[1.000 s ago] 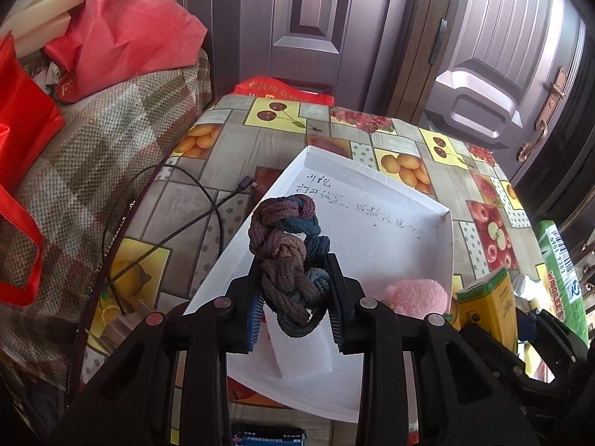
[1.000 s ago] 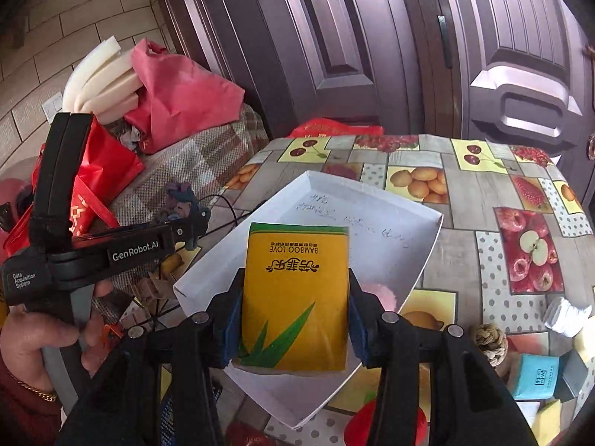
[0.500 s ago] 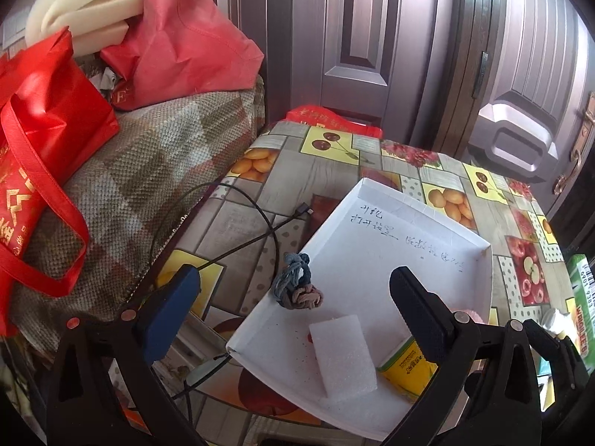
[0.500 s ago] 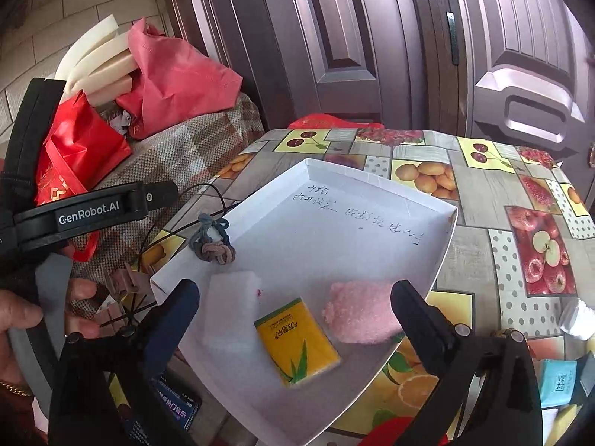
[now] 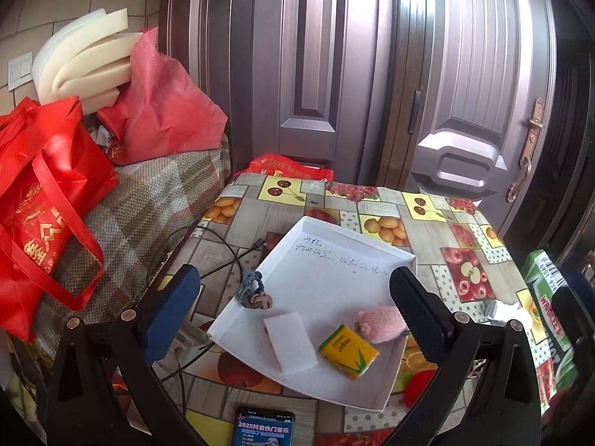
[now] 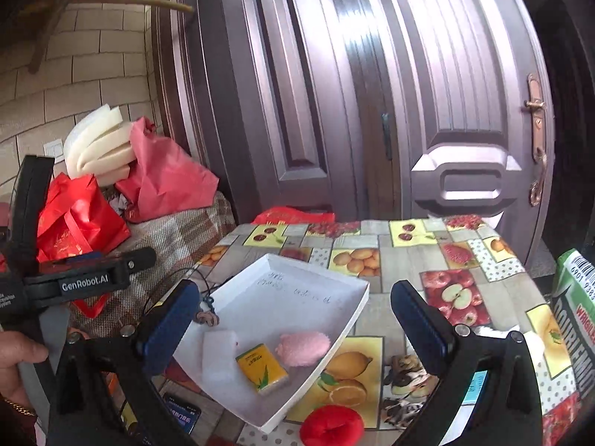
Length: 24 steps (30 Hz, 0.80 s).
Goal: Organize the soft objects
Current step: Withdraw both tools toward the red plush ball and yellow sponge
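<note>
Four soft items are found in the shallow white cardboard tray (image 5: 386, 256): braided cord knot (image 5: 254, 293) at its rim, white foam pad (image 5: 290, 342), yellow tissue pack (image 5: 347, 351), pink plush puff (image 5: 381, 323). Red plush piece (image 6: 331, 425) and patterned knot (image 6: 407, 369) are left outside. Both left gripper (image 5: 293, 312) and right gripper (image 6: 297, 327) are noted spread wide, empty

Each wrist camera looks forward and down between its own spread fingers. Both views share the white tray (image 5: 394, 256) (image 6: 357, 290) on the desk (image 5: 465, 230) (image 6: 409, 245), near, with the door (image 5: 465, 111) (image 6: 465, 130) beyond.
</note>
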{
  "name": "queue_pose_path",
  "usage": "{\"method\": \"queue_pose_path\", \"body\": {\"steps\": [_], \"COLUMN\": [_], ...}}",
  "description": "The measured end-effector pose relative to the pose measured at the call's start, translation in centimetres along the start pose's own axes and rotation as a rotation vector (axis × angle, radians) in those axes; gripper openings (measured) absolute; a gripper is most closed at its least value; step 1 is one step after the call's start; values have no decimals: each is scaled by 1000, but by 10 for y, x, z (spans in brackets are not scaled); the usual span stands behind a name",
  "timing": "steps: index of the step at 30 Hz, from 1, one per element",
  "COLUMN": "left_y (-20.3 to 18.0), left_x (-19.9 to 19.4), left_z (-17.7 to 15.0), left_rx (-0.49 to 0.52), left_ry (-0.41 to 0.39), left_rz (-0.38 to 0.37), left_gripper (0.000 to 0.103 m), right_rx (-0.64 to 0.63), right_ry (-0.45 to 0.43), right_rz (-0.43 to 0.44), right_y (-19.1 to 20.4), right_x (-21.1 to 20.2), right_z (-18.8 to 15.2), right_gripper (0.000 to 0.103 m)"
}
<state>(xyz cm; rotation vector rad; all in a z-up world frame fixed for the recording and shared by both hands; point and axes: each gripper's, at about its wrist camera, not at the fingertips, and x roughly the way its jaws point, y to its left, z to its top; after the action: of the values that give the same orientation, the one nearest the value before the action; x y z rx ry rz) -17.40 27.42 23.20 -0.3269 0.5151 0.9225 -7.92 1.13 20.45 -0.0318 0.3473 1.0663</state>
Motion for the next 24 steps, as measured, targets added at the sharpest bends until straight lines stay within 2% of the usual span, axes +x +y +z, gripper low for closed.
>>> {"method": "queue_pose_path", "body": {"steps": [4,6,8,11,15,18,21,24], "left_y": [-21,-40,-61,-95,-140,-164,-177,-187], "left_x": [-11,-9,3,28,58,78,94,102], "left_z": [-12,-24,-41,-72,-114,-136,-150,-158], "left_rx": [42,92,144,223,334,395,414,438], "left_ry": [-2,22,79,201,321,374,416,435], "left_rz": [-93,-148,-199,-265,-298,-285,-262,-255], "left_gripper": [103,103,103,103,103,103,103,103], "right_rx": [76,139,190,250,290,293,291,287], "right_ry": [-123,-141,-144,-95,-26,7,50,126], "right_rz": [-88,-151,-235,-343,-401,-429,-449,-432], "right_y": [-48,-76,-101,-132,-160,-176,-193,-208], "right_x": [-55,-75,-90,-105,-121,-130,-134,-125], "right_z": [22,23,17,-1,-24,-32,-40,-53], "right_gripper": [103,103,103,103,103,103,103,103]}}
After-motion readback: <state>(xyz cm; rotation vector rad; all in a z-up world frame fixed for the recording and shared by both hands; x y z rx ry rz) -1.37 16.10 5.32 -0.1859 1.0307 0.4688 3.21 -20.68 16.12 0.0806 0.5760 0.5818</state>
